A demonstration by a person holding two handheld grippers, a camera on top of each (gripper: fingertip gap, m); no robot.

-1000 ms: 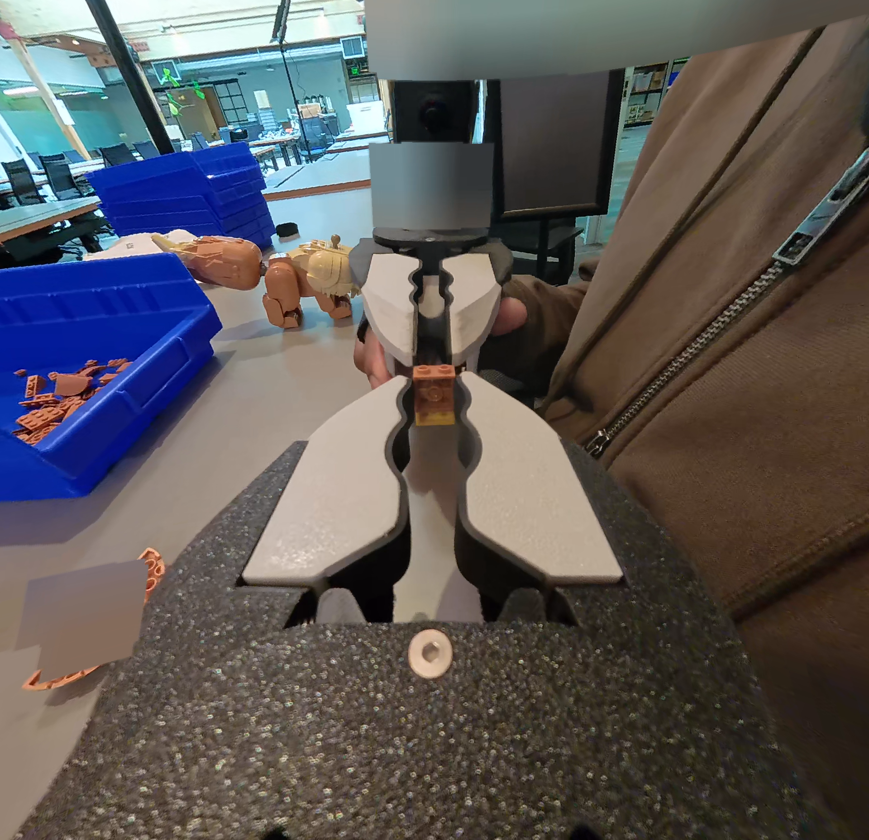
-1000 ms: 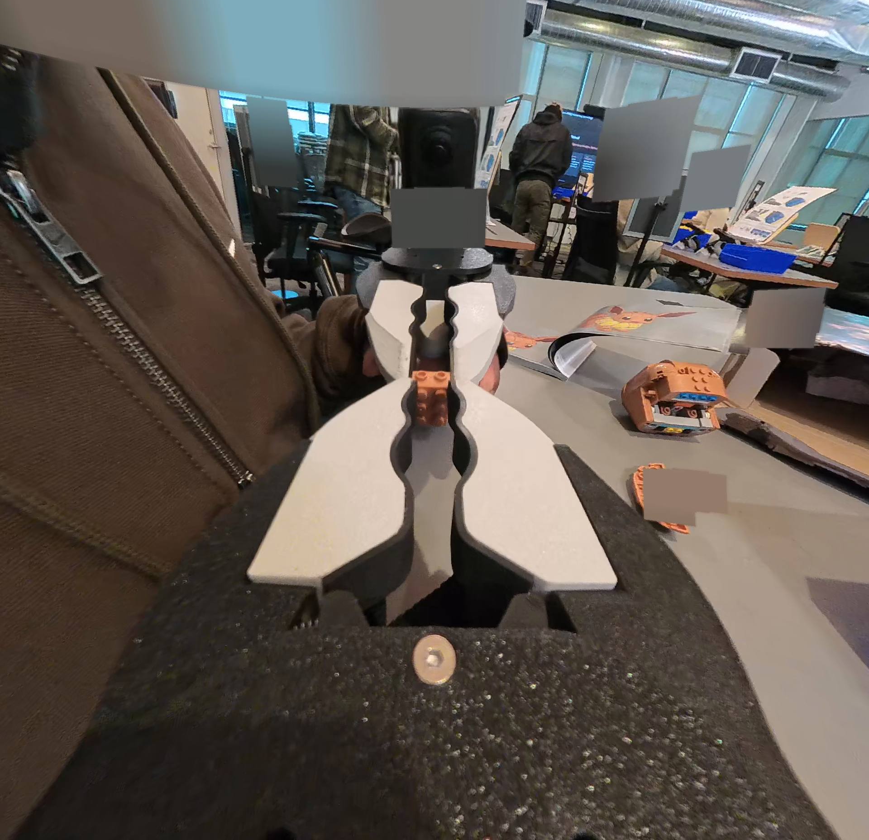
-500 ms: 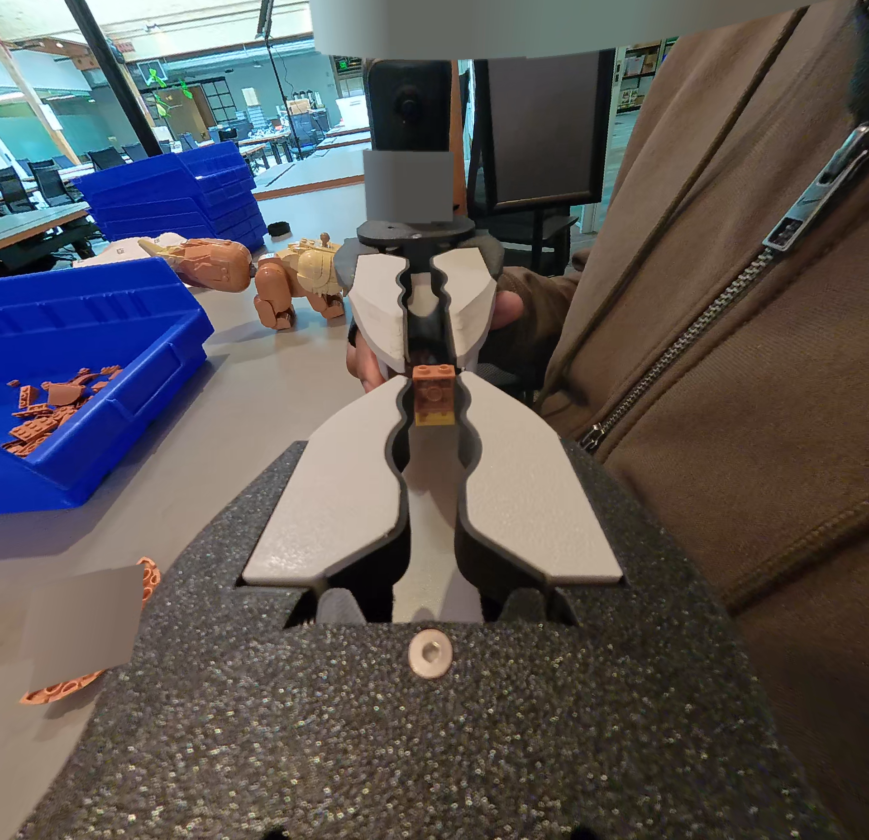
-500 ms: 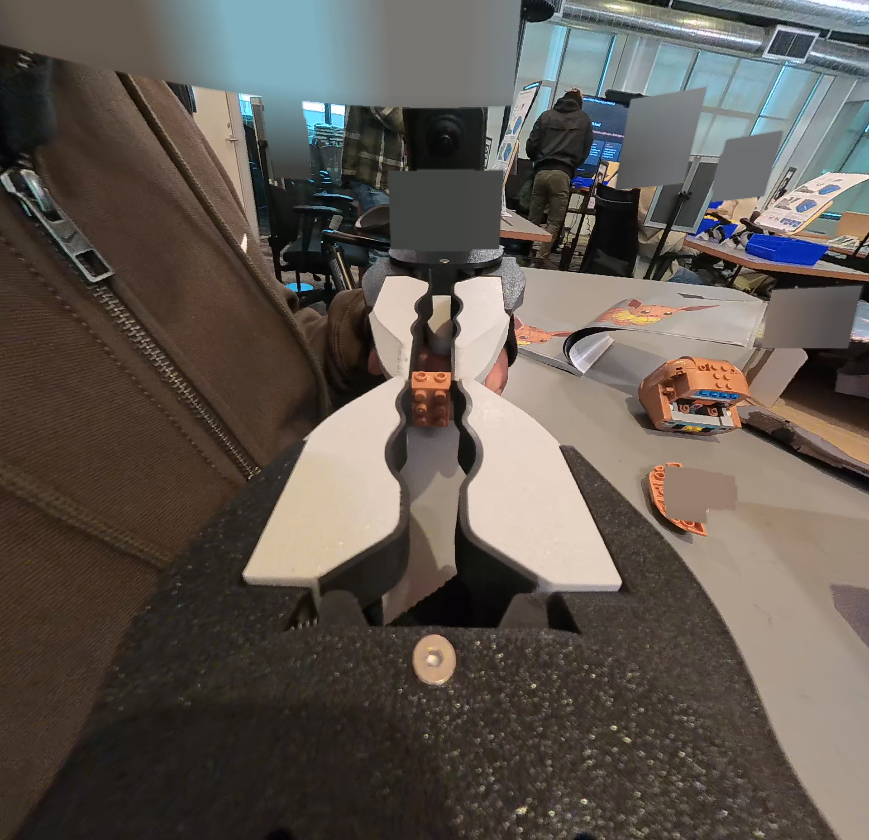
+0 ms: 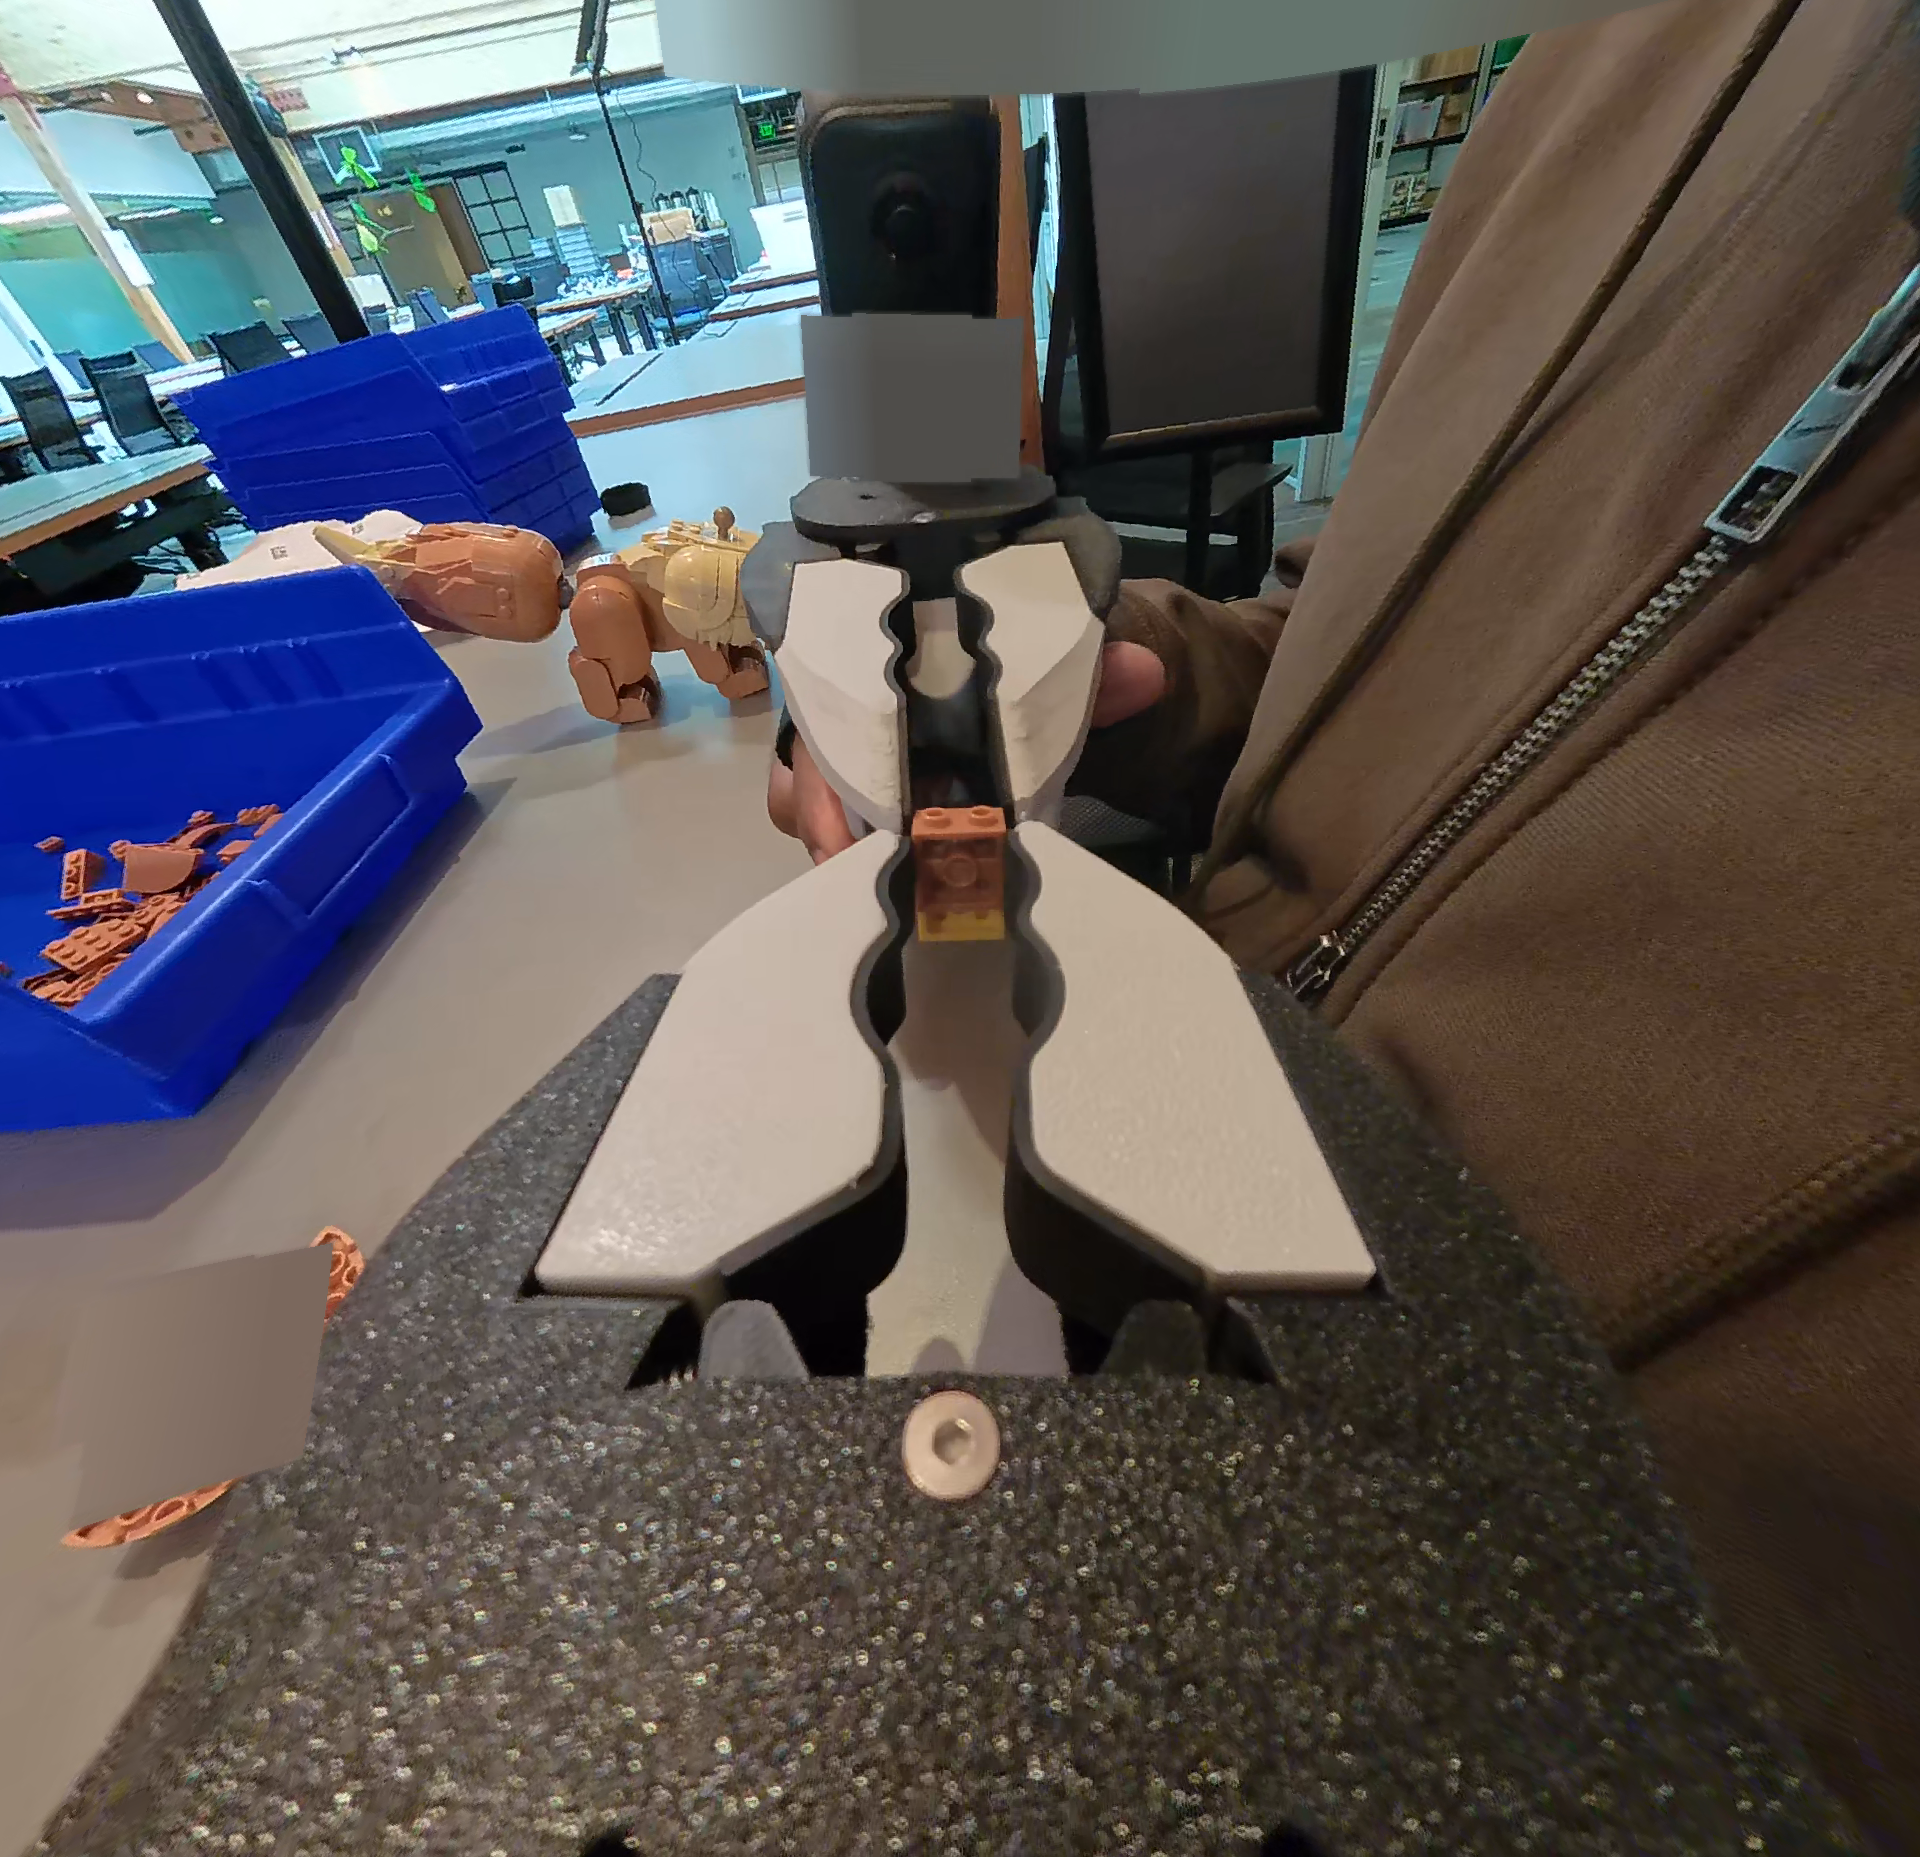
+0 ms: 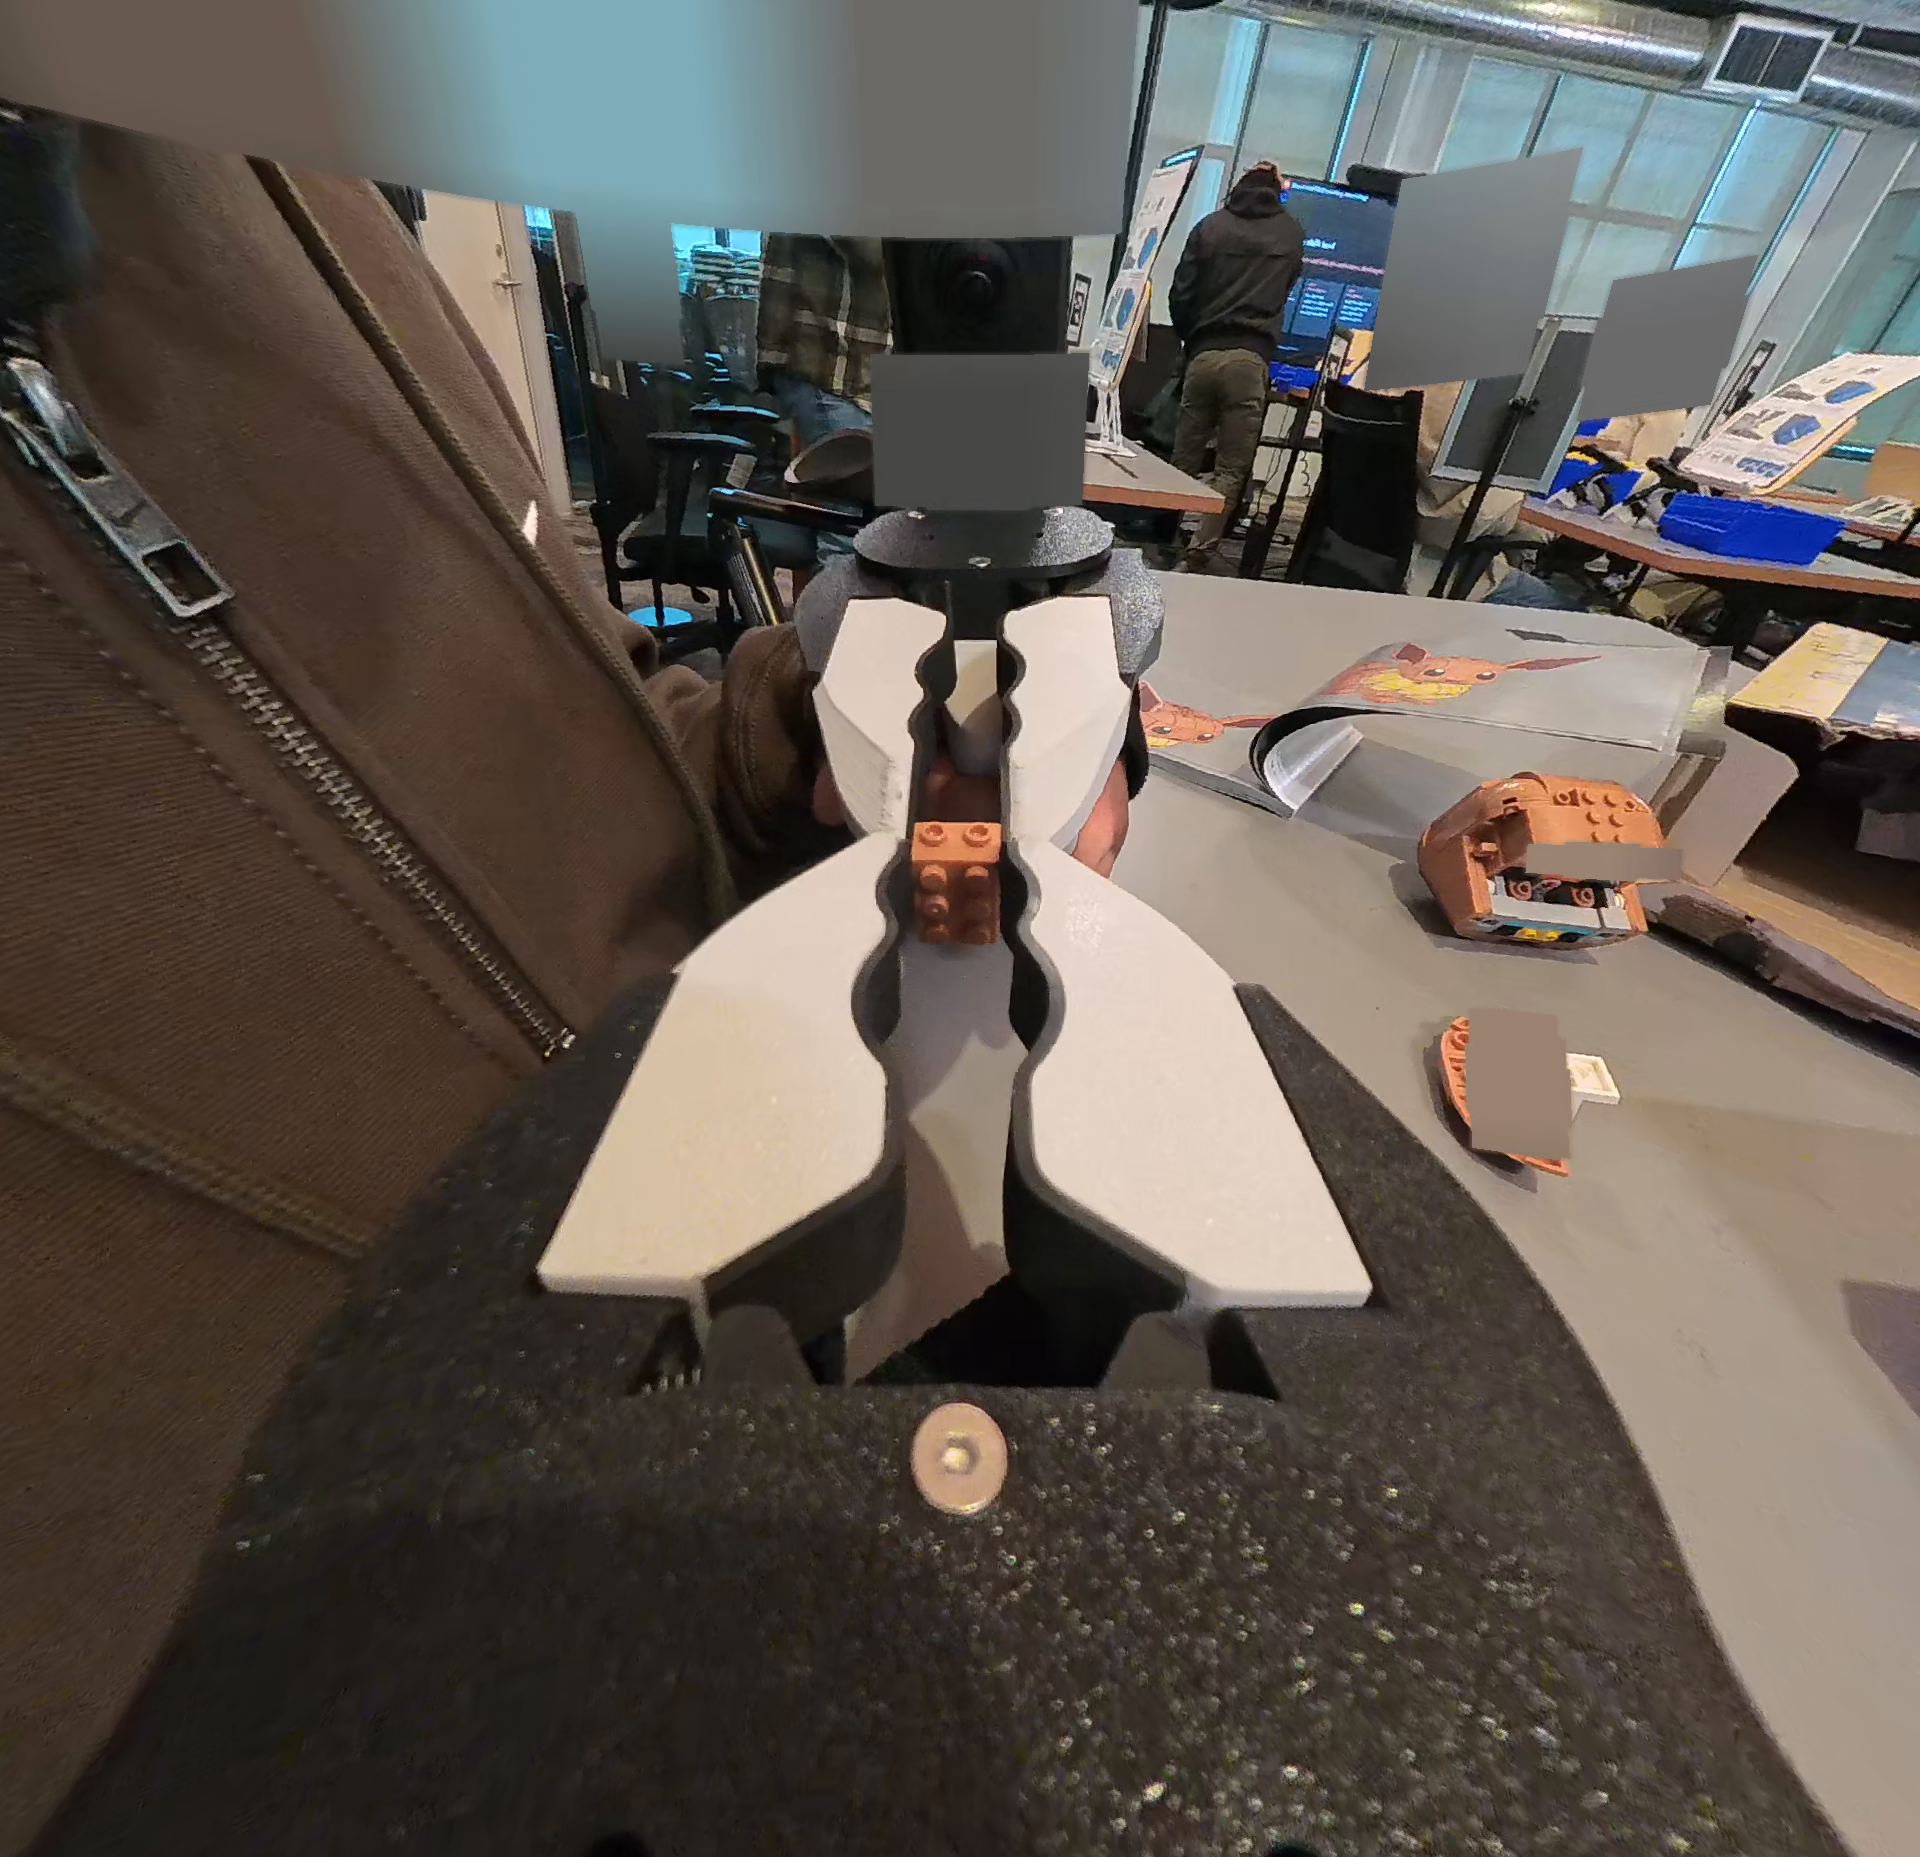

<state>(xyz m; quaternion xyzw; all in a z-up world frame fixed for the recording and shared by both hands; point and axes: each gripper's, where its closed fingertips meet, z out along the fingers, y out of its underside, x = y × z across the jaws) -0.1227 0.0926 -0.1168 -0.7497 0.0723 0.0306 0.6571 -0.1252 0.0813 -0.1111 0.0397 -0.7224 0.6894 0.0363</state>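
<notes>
Your left gripper [image 5: 958, 877] has its jaws clamped narrow on a small stack of bricks [image 5: 958, 885], orange-brown on top with a yellow piece at the bottom, its long axis running up and down between the tips. Seen from the other side, your right gripper [image 6: 956, 893] grips an orange studded brick cluster [image 6: 956, 888] in the same upright line, jaws drawn in tight on it. The two grippers meet nose to nose above the desk [image 5: 582, 934], so both pieces sit straight ahead of each pair of jaws, touching or nearly so; I cannot tell which. Farther left stands a blue bin [image 5: 270, 903] of loose pieces, and beyond it a tan brick animal [image 5: 675, 612].
</notes>
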